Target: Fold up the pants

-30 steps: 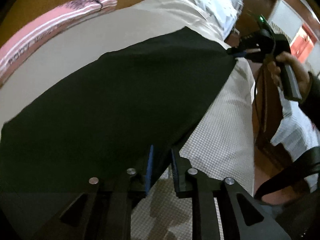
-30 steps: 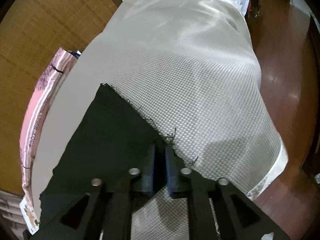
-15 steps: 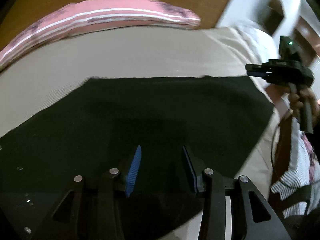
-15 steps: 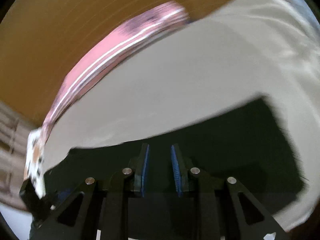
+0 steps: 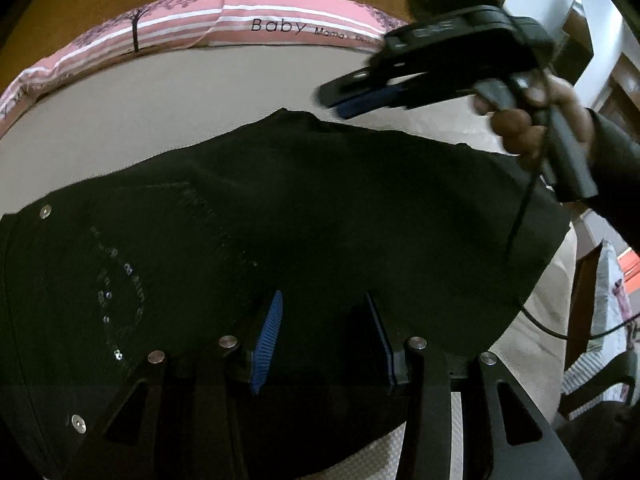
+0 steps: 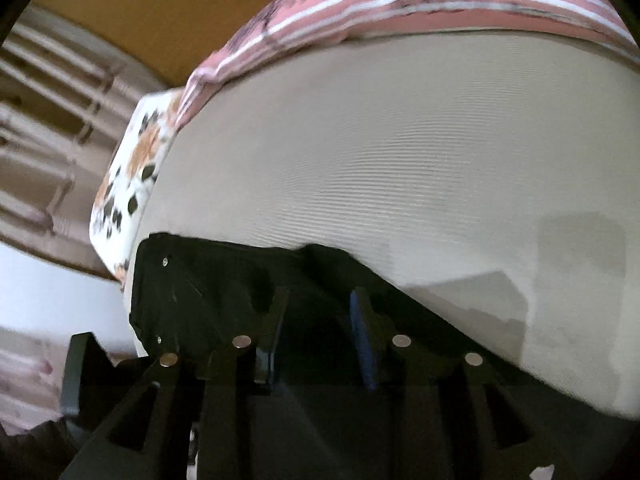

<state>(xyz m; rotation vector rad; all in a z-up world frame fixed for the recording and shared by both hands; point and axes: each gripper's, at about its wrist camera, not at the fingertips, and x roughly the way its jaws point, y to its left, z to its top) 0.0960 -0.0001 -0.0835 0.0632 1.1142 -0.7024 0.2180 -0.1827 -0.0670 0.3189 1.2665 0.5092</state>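
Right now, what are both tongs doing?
Left tongs: open, over the black pants, gripping nothing.
Right tongs: open, just been opening, gripping nothing.

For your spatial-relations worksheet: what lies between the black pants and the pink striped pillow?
Only bare beige bedspread separates the pants from the pillow. The left wrist view shows it best; the right wrist view agrees.

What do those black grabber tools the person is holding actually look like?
Each is matte black plastic with two straight jaws lined with ribbed blue pads, silver rivets at the pivots. The right gripper has a pistol-style handle, a green indicator light on top and a thin black cable trailing down. The person wears a dark sleeve.
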